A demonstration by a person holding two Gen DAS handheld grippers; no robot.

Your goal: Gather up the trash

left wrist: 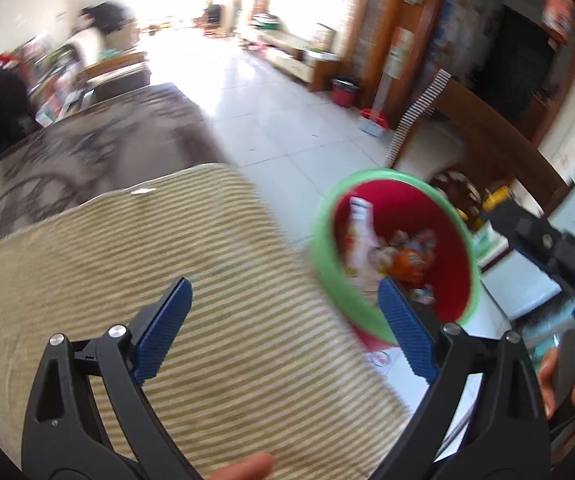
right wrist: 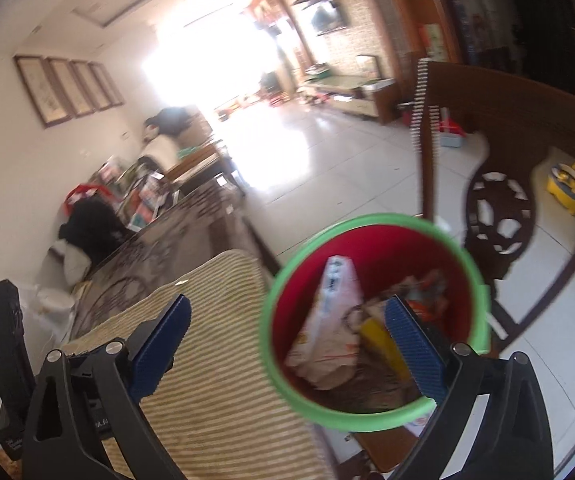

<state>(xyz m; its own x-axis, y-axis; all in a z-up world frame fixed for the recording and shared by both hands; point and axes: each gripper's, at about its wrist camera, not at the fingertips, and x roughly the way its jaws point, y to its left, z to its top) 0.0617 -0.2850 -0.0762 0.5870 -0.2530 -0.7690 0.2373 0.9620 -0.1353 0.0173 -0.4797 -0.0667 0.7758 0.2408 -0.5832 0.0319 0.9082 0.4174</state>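
A red trash bin with a green rim [left wrist: 323,248] stands on the floor beside a striped cushion [left wrist: 127,264]. It holds wrappers, a white packet [left wrist: 361,224] and orange scraps. In the right wrist view the bin [right wrist: 271,344] is close below, with the white packet [right wrist: 333,296] and a yellow piece [right wrist: 379,340] inside. My left gripper [left wrist: 283,300] is open and empty over the cushion's right edge. My right gripper [right wrist: 287,316] is open and empty, its right finger over the bin's mouth. The other gripper's black body shows at the right of the left wrist view [left wrist: 543,244].
A patterned dark sofa cover [left wrist: 99,140] lies behind the cushion. A carved wooden chair [right wrist: 499,216] stands just right of the bin. White tile floor [left wrist: 287,120] stretches ahead. A small red bin [left wrist: 343,92] and dustpan [left wrist: 373,122] sit by the far wall.
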